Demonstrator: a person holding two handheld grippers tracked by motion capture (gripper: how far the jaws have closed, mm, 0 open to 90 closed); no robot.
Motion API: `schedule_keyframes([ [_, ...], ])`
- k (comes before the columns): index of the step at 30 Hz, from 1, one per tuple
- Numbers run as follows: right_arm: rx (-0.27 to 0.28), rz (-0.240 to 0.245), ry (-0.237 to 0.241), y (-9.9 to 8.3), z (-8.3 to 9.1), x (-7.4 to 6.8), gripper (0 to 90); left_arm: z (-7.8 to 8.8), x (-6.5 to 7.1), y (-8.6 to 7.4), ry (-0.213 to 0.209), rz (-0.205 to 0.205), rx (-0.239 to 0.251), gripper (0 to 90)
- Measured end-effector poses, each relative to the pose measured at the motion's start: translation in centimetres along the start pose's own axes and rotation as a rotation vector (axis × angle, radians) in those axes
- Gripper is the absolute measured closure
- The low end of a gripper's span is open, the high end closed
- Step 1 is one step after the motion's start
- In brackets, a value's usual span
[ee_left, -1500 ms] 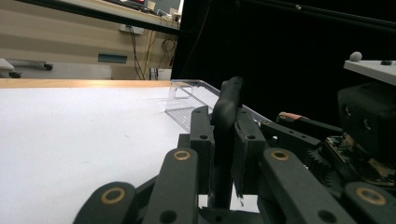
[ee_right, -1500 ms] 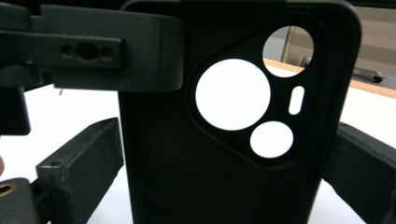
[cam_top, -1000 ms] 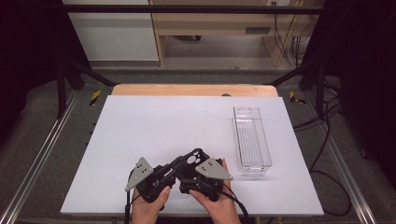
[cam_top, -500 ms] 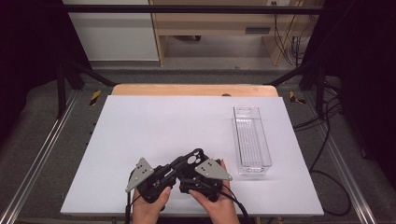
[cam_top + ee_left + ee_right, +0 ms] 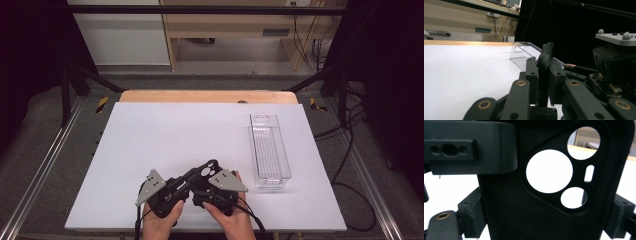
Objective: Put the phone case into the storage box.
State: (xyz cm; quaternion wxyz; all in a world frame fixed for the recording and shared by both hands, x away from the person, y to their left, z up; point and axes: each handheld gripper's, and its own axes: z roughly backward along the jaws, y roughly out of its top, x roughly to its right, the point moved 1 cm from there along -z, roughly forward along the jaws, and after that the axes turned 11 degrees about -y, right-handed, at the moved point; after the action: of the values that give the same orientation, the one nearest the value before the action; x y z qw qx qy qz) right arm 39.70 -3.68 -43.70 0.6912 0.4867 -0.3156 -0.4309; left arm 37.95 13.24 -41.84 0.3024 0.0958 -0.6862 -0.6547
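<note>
Black phone case [image 5: 206,172] pinched edgewise by left tool [image 5: 187,181], right tool [image 5: 202,176] just closing across it for a two-handed hold.

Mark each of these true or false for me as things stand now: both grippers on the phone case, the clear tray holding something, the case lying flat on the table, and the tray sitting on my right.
1. Both grippers hold the black phone case. True: the left gripper is clamped on its edge, and the right gripper's jaws, which have just been closing, flank its sides.
2. The clear tray holds an item. False: it looks empty.
3. The case lies flat on the white table. False: it is held up above it, between the grippers.
4. The tray sits to the right of the grippers. True.
</note>
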Motion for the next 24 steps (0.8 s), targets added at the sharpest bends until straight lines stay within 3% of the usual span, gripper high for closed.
schedule_keyframes([
  [3, -0.018, -0.012, 0.001, 0.0, -0.1, 0.1, 13.4, 0.0, -0.1, 0.1, -0.003, 0.010, 0.007, 77.5],
  [6, -0.037, -0.049, -0.009, 0.1, -0.3, 0.7, 13.6, 0.3, -0.3, 0.5, 0.009, 0.019, 0.025, 68.6],
  [9, -0.051, -0.076, -0.025, 0.3, -0.6, 1.7, 13.6, 0.7, -0.5, 0.9, 0.026, 0.005, 0.038, 68.0],
  [13, -0.065, -0.107, -0.047, 0.8, -1.0, 3.0, 13.7, 1.5, -1.2, 1.5, 0.074, -0.027, 0.036, 59.6],
  [17, -0.072, -0.131, -0.062, 1.9, -1.5, 4.1, 13.6, 2.4, -3.0, 1.6, 0.156, -0.029, 0.013, 49.5],
  [24, -0.108, -0.177, -0.076, 4.2, -3.2, 6.2, 13.6, 4.1, -6.4, 0.9, 0.312, -0.098, -0.084, 31.0],
])
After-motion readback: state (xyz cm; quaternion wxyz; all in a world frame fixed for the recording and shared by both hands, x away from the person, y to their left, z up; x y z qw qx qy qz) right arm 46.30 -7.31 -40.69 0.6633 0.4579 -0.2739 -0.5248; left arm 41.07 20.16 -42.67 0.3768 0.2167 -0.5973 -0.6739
